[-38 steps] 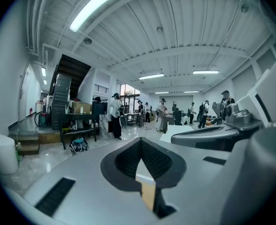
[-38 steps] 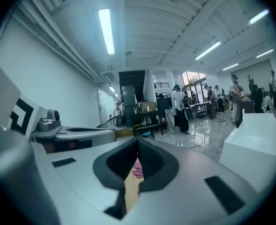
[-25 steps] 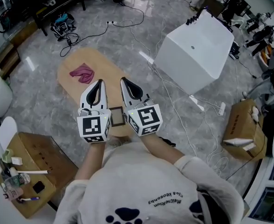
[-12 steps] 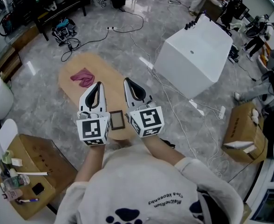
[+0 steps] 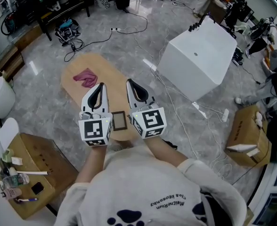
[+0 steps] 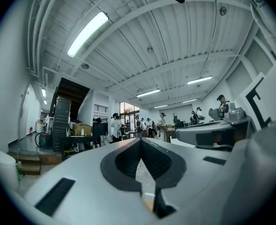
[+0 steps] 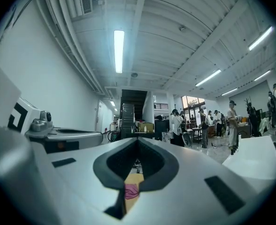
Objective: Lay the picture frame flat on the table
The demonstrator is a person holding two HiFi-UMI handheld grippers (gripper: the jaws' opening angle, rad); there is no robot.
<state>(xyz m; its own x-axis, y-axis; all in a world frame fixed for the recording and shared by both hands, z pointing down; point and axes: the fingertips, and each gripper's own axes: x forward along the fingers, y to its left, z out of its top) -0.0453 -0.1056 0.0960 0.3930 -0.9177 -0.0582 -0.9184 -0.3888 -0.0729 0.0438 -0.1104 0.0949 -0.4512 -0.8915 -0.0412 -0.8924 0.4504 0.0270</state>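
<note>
Left gripper [image 5: 99, 85] and right gripper [image 5: 129, 82] both pinched closed, empty. Picture frame [image 5: 119, 120] lies flat on table [image 5: 103, 67] between them; pink cloth [image 5: 85, 76] ahead-left of left gripper's tips.

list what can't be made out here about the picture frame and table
- picture frame: head view, too small to see its picture; sides partly covered by the left gripper and right gripper.
- table: head view, near end hidden under both grippers and the person's arms.
- both gripper views: gripper bodies block the lower part; frame not shown.
</note>
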